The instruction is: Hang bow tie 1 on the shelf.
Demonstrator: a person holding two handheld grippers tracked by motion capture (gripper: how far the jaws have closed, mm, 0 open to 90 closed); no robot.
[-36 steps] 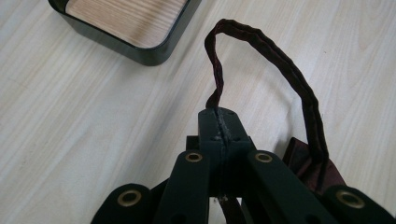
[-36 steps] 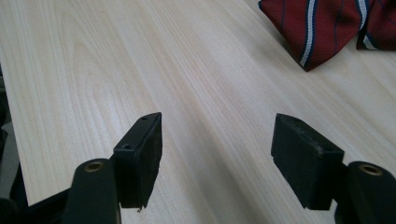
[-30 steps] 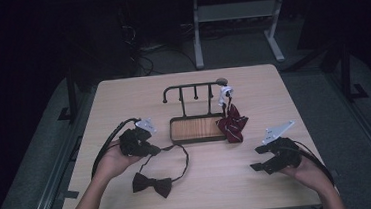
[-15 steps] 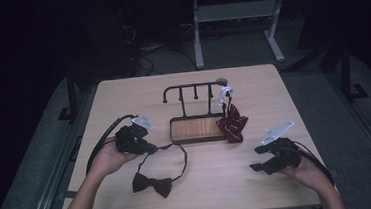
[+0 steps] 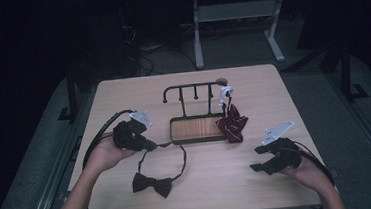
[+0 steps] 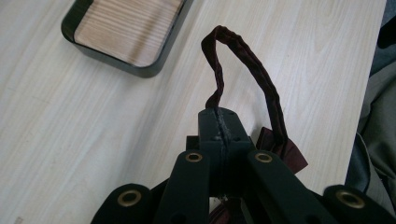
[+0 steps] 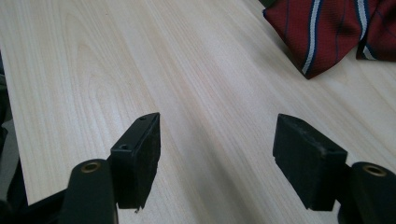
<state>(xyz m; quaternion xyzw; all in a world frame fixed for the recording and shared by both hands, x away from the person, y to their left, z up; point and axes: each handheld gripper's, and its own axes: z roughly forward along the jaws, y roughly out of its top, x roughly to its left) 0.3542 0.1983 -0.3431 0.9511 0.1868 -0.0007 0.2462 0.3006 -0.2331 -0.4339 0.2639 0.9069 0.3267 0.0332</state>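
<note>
Clamping the strap (image 6: 243, 70) of the dark bow tie (image 5: 152, 183), the left gripper (image 5: 146, 143) has its jaws pressed together on the band just beside the rack's wooden tray (image 5: 197, 128); the bow itself lies on the table (image 5: 122, 94) nearer the person, strap looping between the 2. Right gripper (image 5: 258, 158) hovers released, jaws wide apart, nothing between them, near the table's right front part.

Risks: grip sits on a thin, soft band, so it may slip out if pulled fast. Lifting toward the hook rack (image 5: 192, 89) could snag the loop on the tray rim or drag the bow across the table. The striped red tie (image 5: 232, 123) already hangs at the rack's right end; swinging the strap there could knock it off.

Room: open table left of and behind the rack, clear middle between grippers. Front edge is near the bow; right gripper is near the right edge.
</note>
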